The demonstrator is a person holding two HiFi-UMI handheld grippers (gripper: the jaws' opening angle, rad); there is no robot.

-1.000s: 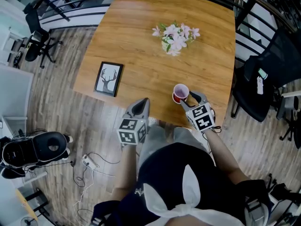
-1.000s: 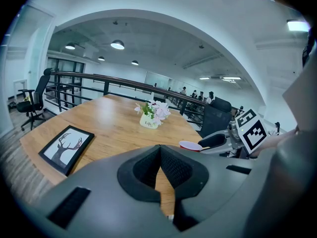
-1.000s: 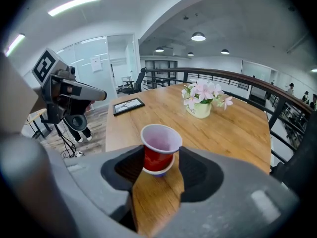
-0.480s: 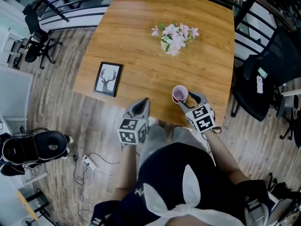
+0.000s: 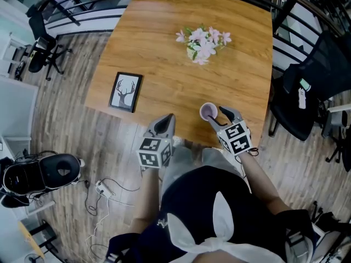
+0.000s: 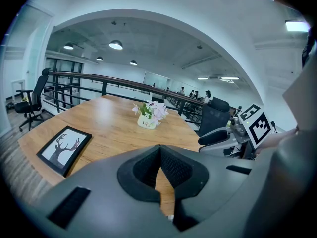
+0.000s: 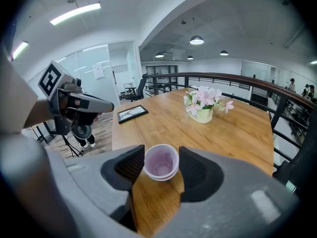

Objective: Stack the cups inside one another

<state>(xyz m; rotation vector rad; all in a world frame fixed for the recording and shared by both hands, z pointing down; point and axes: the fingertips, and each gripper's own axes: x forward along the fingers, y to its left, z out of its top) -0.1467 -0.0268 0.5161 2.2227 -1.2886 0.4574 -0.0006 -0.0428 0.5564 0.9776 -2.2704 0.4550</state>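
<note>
We hold both tools over the wooden table (image 5: 164, 48), and our left gripper (image 6: 159, 150) has its jaws pressed together on nothing, the table's near edge just under their tips. Our right gripper (image 7: 161, 157) stands about half wide, its jaws having just been closing. The pale lilac nested cups (image 7: 161, 165) stand upright between them, rim touching both pads

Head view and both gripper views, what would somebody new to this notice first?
The lilac cup by the wooden table's near edge, between the right gripper's jaws, which have just closed further onto it. Then the pink flowers mid-table and the framed deer picture at its left edge; the left gripper is shut and empty.
</note>
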